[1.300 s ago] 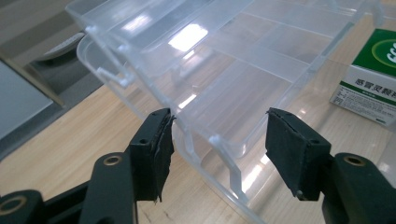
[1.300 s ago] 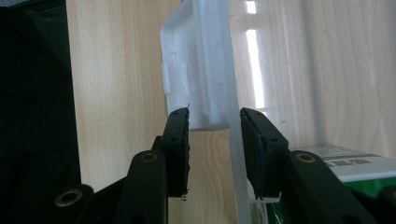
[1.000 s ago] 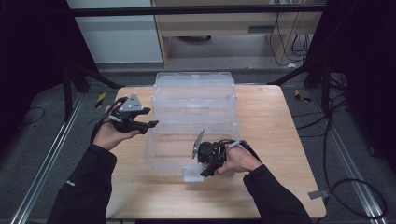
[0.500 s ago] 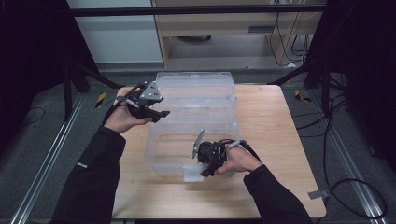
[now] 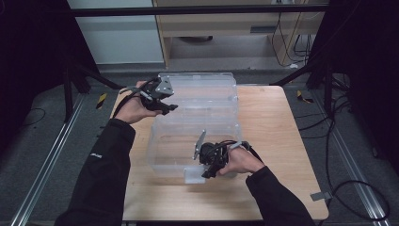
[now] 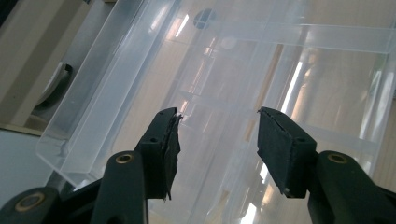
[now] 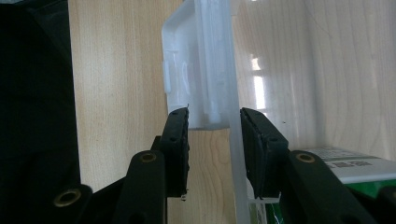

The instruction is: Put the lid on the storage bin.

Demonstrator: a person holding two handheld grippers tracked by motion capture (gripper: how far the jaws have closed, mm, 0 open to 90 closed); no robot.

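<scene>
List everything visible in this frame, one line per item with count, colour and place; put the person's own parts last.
Storage box: one, clear plastic, centre of the table, its near wall carrying a latch tab.
Lid: one, clear plastic, at the far side of the box; whether it is attached cannot be told.
Packet: one, green and white, inside the box near its front wall.
Table: one, light wood.
Left gripper: one, black, jaws open, over the lid's left edge.
Right gripper: one, black, jaws astride the box's near wall at the latch tab, gaps visible.
Hands: two, black sleeves, entering from below.
</scene>
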